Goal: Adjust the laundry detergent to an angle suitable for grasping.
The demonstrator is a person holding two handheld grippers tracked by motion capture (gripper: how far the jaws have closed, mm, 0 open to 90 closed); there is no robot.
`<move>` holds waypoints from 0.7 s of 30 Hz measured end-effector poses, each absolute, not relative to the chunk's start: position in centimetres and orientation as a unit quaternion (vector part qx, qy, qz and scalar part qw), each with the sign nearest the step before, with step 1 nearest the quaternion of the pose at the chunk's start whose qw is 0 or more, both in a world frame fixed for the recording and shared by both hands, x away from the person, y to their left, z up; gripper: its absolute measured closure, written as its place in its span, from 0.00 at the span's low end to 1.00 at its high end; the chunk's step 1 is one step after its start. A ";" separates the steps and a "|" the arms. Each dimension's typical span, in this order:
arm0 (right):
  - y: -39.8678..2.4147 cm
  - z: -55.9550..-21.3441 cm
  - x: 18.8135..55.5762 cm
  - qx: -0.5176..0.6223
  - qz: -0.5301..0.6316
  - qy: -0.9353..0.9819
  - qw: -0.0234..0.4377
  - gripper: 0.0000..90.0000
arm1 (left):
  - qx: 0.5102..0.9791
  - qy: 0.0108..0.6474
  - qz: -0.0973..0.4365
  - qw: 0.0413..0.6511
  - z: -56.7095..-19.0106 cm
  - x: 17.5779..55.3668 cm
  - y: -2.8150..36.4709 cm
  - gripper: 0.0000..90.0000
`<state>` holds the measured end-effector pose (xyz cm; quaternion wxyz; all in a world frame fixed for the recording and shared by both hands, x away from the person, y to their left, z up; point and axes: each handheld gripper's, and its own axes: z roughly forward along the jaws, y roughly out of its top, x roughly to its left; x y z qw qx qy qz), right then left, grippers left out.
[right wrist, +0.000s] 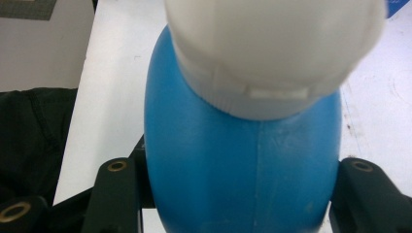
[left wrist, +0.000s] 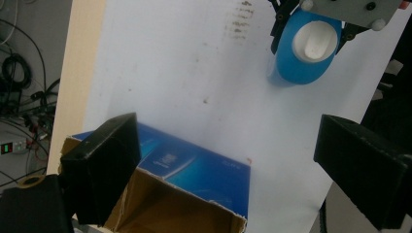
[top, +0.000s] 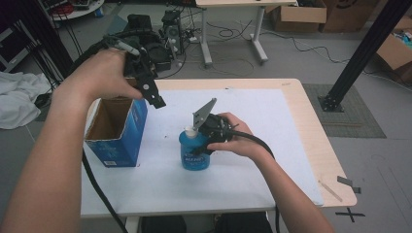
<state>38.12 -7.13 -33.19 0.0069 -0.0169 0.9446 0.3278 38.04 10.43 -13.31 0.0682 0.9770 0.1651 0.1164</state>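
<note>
Right gripper (top: pixel 206 138) near the table's front centre, jaws clamped on both sides of the blue bottle (top: pixel 194 153). Bottle upright on the white mat (top: pixel 233 179), white cap (top: pixel 190 131) on top, body pressed between the black jaws in the right gripper view. Open blue cardboard box (top: pixel 116 131) to the left of the bottle, standing apart from it at the mat's left edge. Left gripper (top: pixel 154 98) raised above the box's far corner, jaws spread wide, nothing between them. Cables and cardboard cartons on the floor beyond the table.
</note>
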 end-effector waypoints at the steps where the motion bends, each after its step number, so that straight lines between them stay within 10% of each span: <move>1: -7.1 -33.2 38.1 -0.017 0.328 0.945 0.007 0.48 | 0.977 0.165 0.116 0.067 -13.4 38.1 10.4 0.12; 21: -8.9 -32.0 38.5 0.015 0.356 0.934 -0.013 0.29 | 0.977 0.166 0.115 0.062 -13.5 38.2 10.0 0.12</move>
